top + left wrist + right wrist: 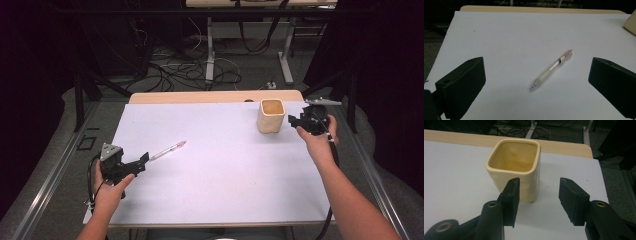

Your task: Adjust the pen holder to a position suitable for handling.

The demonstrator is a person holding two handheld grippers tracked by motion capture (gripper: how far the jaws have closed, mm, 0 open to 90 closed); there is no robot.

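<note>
Nearest to us, at the lower left of the high view, our left gripper (142,161) rests low over the white table top (220,175), held in the left hand (107,192). Its jaws are spread wide with nothing between the pads. In the left gripper view the translucent plastic pen with a pink end (551,69) lies flat on the white surface ahead of those jaws, roughly centred in the gap between them but beyond their tips, untouched. It lies at a slant, its metal tip towards the gripper and its pink end pointing away and to the right.

Farther off, at the far right of the table, our right gripper (294,120) is held in the right hand (317,142) just beside the cream, square-sided ceramic cup (271,115). The cup stands upright near the far edge, well apart from the pen. In the right gripper view the jaws stand partly apart and grip nothing; the cup (515,168) sits just beyond them, its near corner behind the left jaw, the gap between the jaws lying to the cup's right.

Beyond the white top runs a strip of pale wooden table edge (200,96).
</note>
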